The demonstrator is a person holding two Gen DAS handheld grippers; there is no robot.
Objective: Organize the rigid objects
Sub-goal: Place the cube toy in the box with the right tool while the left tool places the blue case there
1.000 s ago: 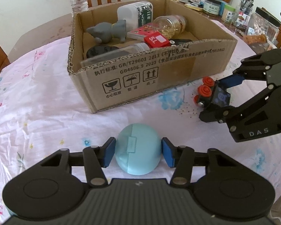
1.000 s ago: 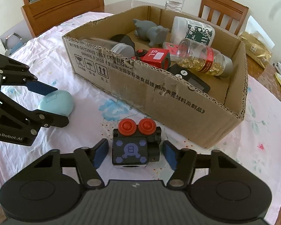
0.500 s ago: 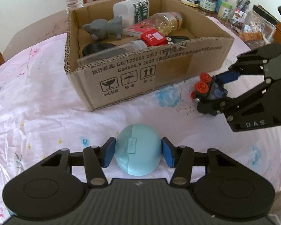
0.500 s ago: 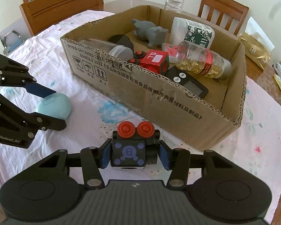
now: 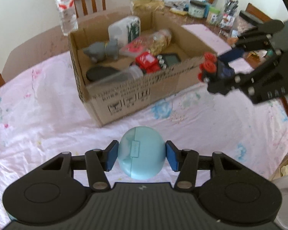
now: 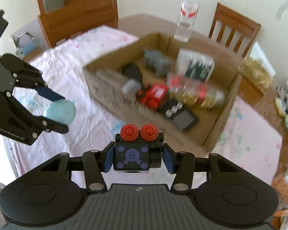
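Two tongs grip smooth egg-shaped case (image 5: 141,154), blocky toy (image 6: 137,154).

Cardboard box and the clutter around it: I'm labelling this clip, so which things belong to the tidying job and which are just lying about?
In the job:
- pale blue egg-shaped case, held in left claw
- black toy block with red knobs, held in right claw
- cardboard box, with rigid items already inside

Lying about:
- water bottle
- jars on the far table
- wooden chairs
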